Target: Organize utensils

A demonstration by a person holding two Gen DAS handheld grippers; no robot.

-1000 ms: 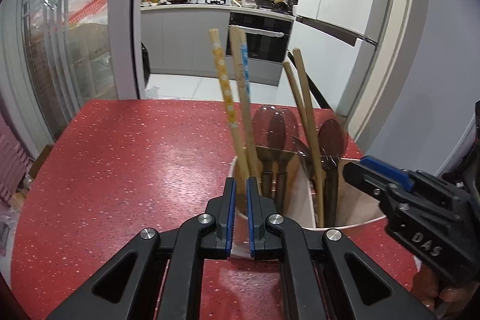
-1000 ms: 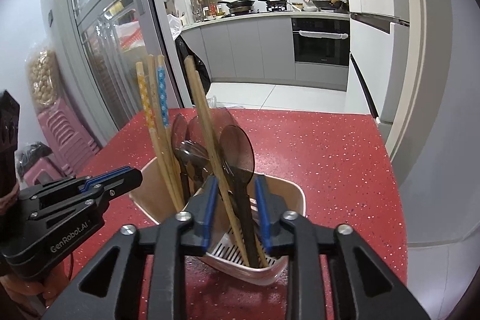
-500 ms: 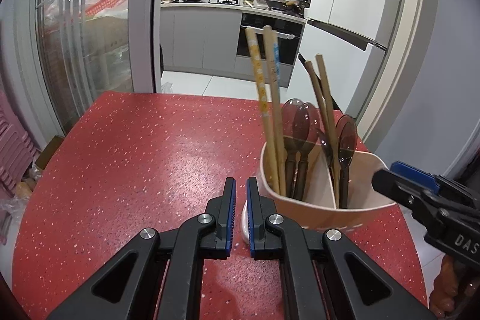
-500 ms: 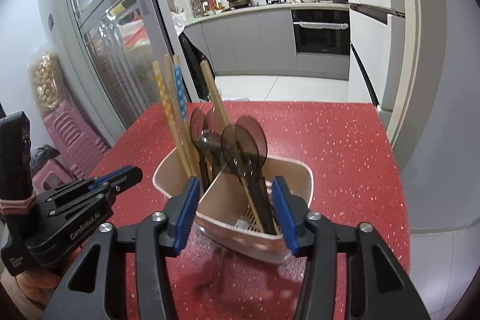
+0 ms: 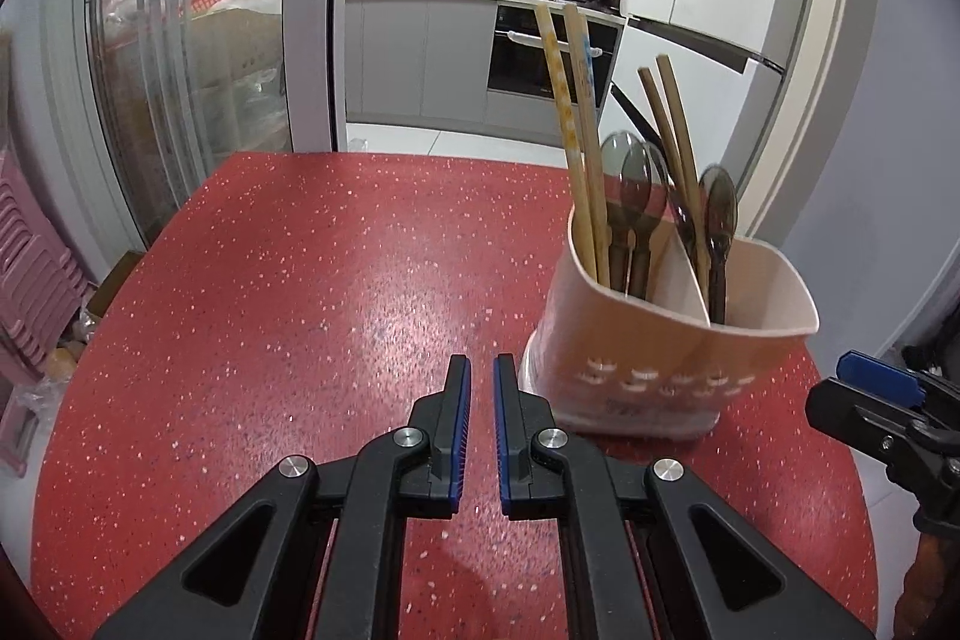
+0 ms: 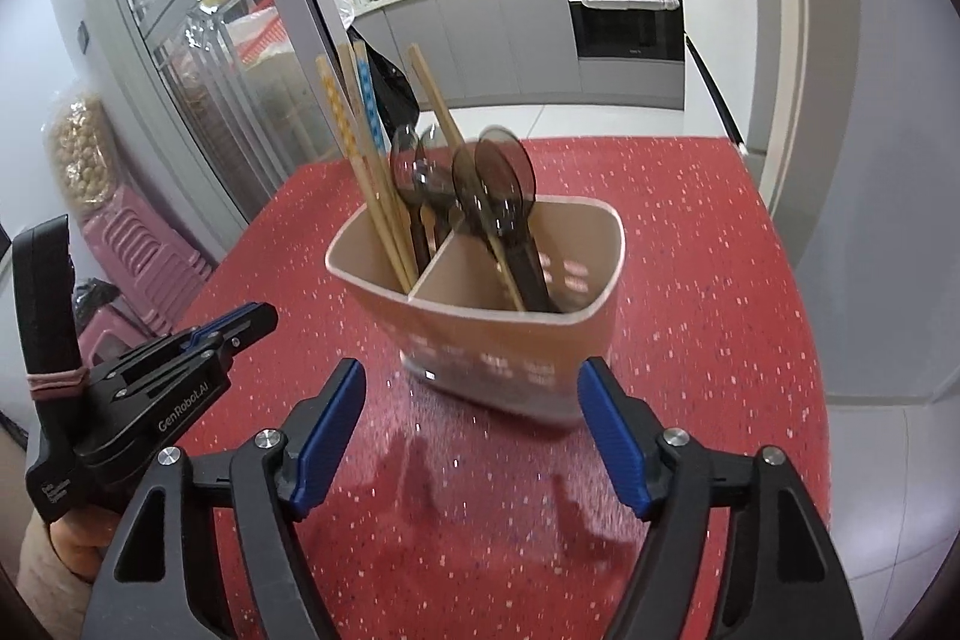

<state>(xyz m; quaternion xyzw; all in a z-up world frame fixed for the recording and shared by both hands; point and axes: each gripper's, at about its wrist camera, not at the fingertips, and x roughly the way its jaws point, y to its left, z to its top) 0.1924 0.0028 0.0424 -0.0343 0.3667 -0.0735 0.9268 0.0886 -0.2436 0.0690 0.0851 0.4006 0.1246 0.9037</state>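
A beige two-compartment utensil holder [image 5: 672, 352] [image 6: 510, 340] stands on the red speckled table [image 5: 300, 310]. One compartment holds patterned chopsticks [image 5: 570, 124] [image 6: 354, 136] and dark spoons [image 5: 630, 196]; the other holds plain chopsticks [image 5: 672, 124] and dark spoons [image 6: 498, 196]. My left gripper [image 5: 482, 382] is shut and empty, just left of the holder's base. My right gripper [image 6: 471, 424] is open wide and empty, a little in front of the holder. Each gripper also shows in the other's view: the right one [image 5: 870, 400] and the left one [image 6: 240, 322].
The table's right edge [image 6: 804, 280] drops to a white floor. Pink stools [image 5: 30, 280] stand left of the table. Glass sliding doors [image 5: 180, 70] and a kitchen with an oven [image 6: 624, 16] lie behind.
My right gripper opened from around the spoons and chopsticks and pulled back from the holder. My left gripper also drew back and left, staying shut.
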